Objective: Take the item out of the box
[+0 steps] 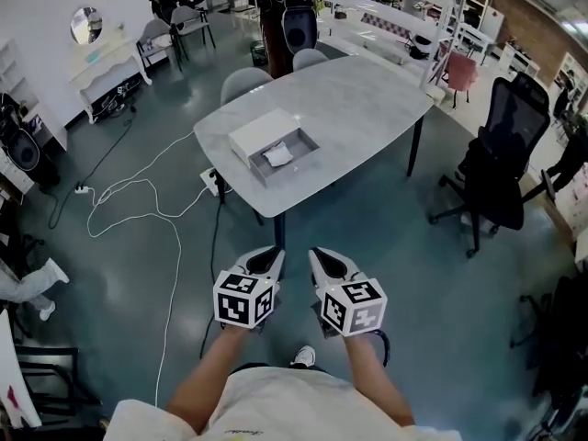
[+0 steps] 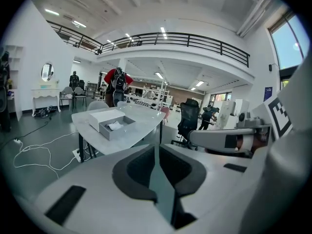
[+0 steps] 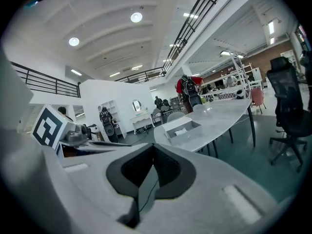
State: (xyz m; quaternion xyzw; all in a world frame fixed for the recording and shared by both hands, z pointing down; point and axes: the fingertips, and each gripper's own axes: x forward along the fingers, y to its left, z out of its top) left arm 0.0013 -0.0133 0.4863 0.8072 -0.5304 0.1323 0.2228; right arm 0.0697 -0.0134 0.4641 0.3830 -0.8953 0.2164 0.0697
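An open grey box [image 1: 285,157] [image 2: 115,127] [image 3: 184,130] sits on the near corner of the marble table [image 1: 358,108], its white lid [image 1: 261,134] beside it. A white crumpled item [image 1: 277,155] [image 2: 115,126] [image 3: 180,129] lies inside the box. Both grippers hang well short of the table, over the floor. My left gripper [image 1: 267,260] [image 2: 157,147] and right gripper [image 1: 323,263] [image 3: 152,147] are side by side, each shut with nothing between the jaws.
White cables [image 1: 138,200] run over the floor left of the table. A black office chair [image 1: 501,154] stands at the right. Grey chairs [image 1: 243,83] are tucked in at the table's far side, and a person [image 1: 292,7] with a backpack stands beyond it.
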